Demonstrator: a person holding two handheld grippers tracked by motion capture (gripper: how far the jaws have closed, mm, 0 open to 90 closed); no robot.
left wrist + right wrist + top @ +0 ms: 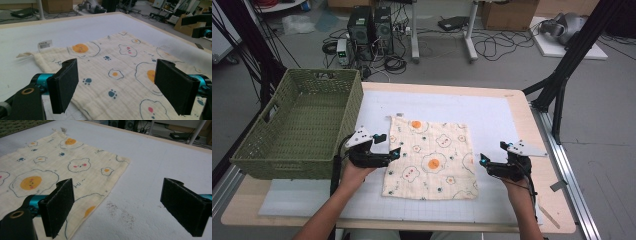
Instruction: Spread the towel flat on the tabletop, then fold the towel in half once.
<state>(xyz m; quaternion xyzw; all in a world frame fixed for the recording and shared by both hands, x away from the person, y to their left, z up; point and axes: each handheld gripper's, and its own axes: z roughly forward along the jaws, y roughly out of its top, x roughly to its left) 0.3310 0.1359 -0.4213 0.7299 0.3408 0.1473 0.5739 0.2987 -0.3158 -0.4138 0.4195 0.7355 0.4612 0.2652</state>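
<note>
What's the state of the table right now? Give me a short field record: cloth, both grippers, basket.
cloth: printed cloth lies spread flat on the white mat, its tag at the far left corner
left gripper: left gripper open, jaws over the cloth's left edge, holding nothing
right gripper: right gripper open, just off the cloth's right edge over the mat, holding nothing
basket: green woven basket at the table's left side, nothing seen inside
marks: dark specks on the mat near the right gripper
</note>
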